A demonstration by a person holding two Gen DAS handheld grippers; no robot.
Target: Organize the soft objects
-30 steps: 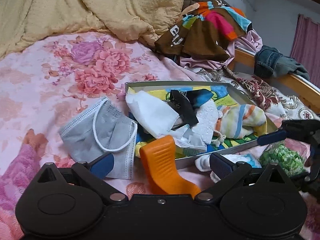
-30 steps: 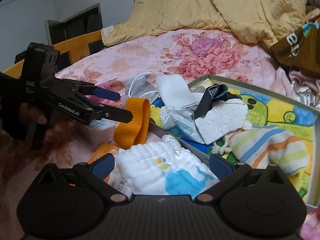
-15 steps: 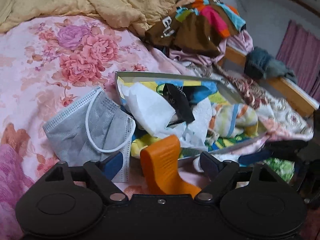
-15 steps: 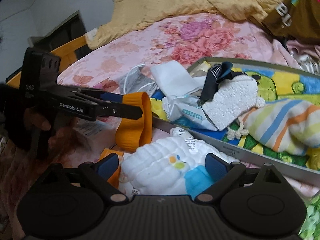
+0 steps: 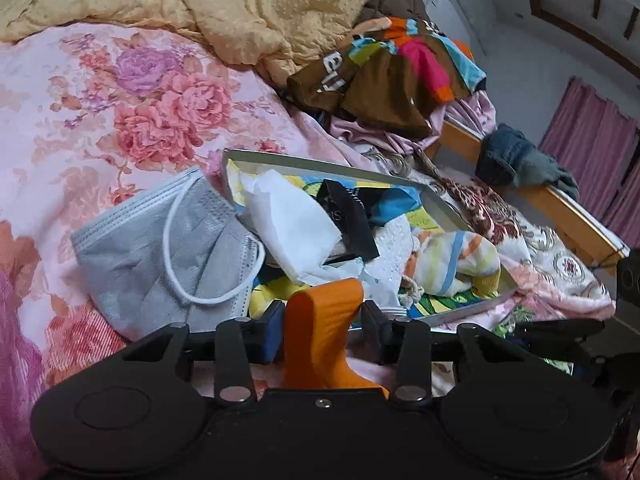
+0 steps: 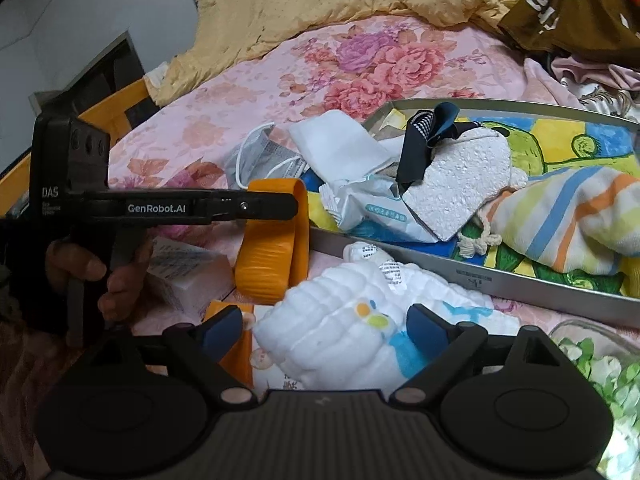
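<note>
My left gripper [image 5: 322,330] is shut on an orange band [image 5: 320,320], just in front of the metal tray [image 5: 304,162]. The right wrist view shows the band [image 6: 276,240] looped beside the tray's near rim [image 6: 480,276]. The tray holds a white cloth [image 5: 288,216], a black strap [image 5: 348,220], a striped cloth [image 5: 452,264] and a white pad [image 6: 460,184]. A grey face mask [image 5: 160,248] lies left of the tray. My right gripper [image 6: 324,326] is open around a white folded cloth [image 6: 352,332] on the bed.
The bed has a pink floral sheet [image 5: 100,100]. A yellow blanket [image 5: 200,0] and piled clothes [image 5: 392,68] lie at the back. A wooden bed rail [image 5: 560,208] runs on the right. A small box [image 6: 188,276] and a green-patterned bag [image 6: 600,368] lie near the right gripper.
My left gripper has closed from open onto the orange band. My right gripper has moved closer over the white folded cloth and narrowed a little.
</note>
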